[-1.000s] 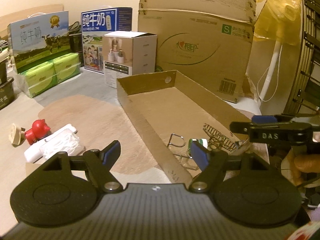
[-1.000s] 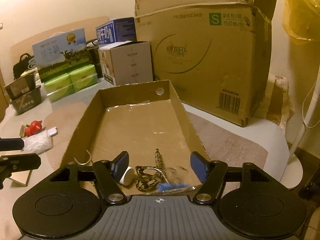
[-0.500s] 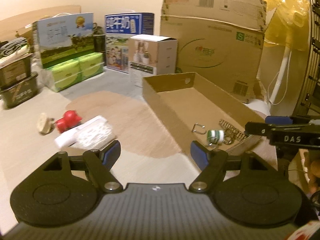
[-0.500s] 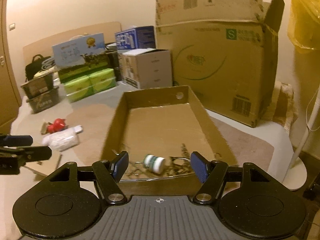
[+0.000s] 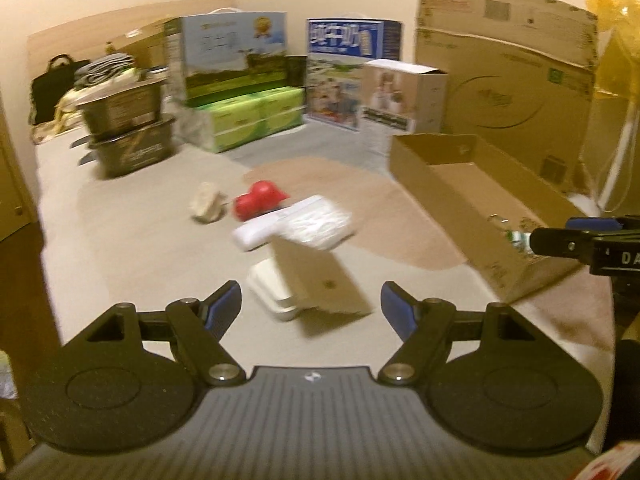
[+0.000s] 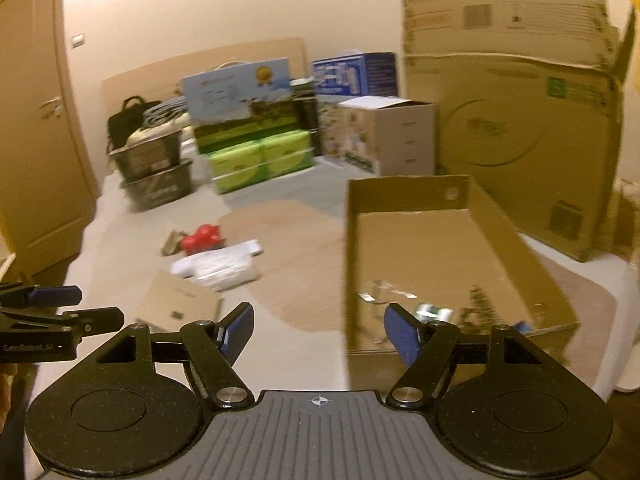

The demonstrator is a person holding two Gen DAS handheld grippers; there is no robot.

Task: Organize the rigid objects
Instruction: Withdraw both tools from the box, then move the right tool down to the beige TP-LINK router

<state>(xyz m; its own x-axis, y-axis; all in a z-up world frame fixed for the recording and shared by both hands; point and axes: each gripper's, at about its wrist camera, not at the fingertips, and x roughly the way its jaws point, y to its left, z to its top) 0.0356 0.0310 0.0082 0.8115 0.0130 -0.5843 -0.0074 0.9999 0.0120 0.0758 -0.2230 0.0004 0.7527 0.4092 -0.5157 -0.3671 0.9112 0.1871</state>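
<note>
Overall, pale work surface (image 5: 144, 248) with a brownish round patch (image 5: 360, 200) near the middle; cream wall behind, wooden door (image 6: 36, 140) at far left in the right wrist view. Both views motion-blurred. Along the back: large cardboard carton (image 6: 516, 128), small white box (image 5: 404, 100), blue printed carton (image 5: 352, 64), landscape-printed carton (image 5: 232, 60) sitting on green packs (image 5: 256, 120), two stacked dark bins (image 5: 128, 128), black bag (image 5: 52, 92) behind them. Shallow open cardboard tray (image 6: 440, 196) on the right side of the surface, in front of the large carton; inside its near end, a small green-and-white bottle (image 6: 434, 314), wire clips (image 6: 376, 294) and a coiled metal piece (image 6: 480, 300), details too blurred to settle. Outside the tray, to its left: red toy (image 5: 260, 200), beige object (image 5: 208, 206) just beside it, white plastic-wrapped packet (image 5: 316, 226), flat cardboard piece (image 5: 320, 276) and a white case (image 5: 272, 292) partly under that piece. Left gripper (image 5: 312, 308) spread wide, nothing between the pads, held above the white case and cardboard piece. Right gripper (image 6: 318, 334) likewise wide, jaws just opened further, nothing between them, positioned over the near left corner of the tray.
</note>
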